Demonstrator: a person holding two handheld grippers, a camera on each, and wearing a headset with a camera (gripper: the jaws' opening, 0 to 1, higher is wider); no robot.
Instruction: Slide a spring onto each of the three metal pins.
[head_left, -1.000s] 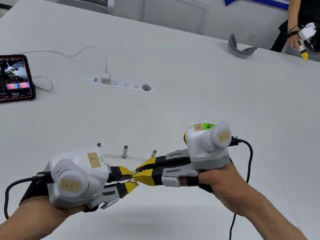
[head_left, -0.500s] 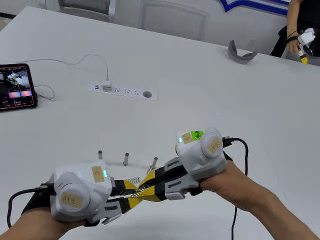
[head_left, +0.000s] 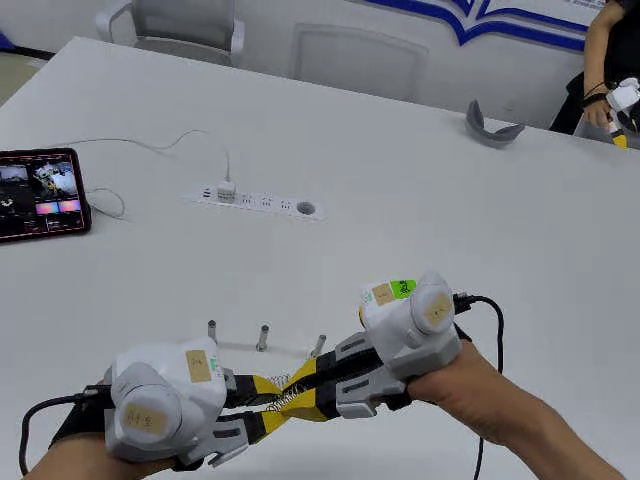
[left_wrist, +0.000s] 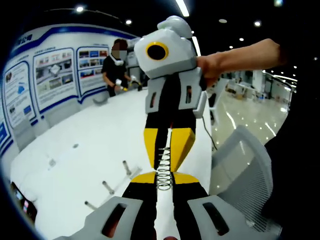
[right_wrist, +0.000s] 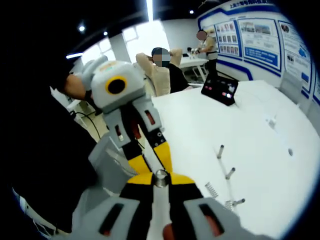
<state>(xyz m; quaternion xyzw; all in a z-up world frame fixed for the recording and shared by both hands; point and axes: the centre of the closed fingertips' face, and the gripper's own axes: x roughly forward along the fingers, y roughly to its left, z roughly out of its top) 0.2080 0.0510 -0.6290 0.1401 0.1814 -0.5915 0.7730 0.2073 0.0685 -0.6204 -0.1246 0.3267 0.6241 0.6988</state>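
Pinching spring (left_wrist: 164, 162): L claw (left_wrist: 164, 178), R claw (right_wrist: 160, 180)

White table (head_left: 420, 230), sparsely laid
A tablet (head_left: 40, 195), power strip (head_left: 255, 201), grey curved band (head_left: 492, 125), three upright metal pins (head_left: 263, 338) and a loose spring (right_wrist: 212, 189) sit on it.

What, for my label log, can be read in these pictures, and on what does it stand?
No text reads clearly.
Tan stickers on left gripper: handwriting, too blurred to read.
Tan and green stickers on right gripper: too blurred to read.
Wall posters: print too small.
Tablet: nothing legible.
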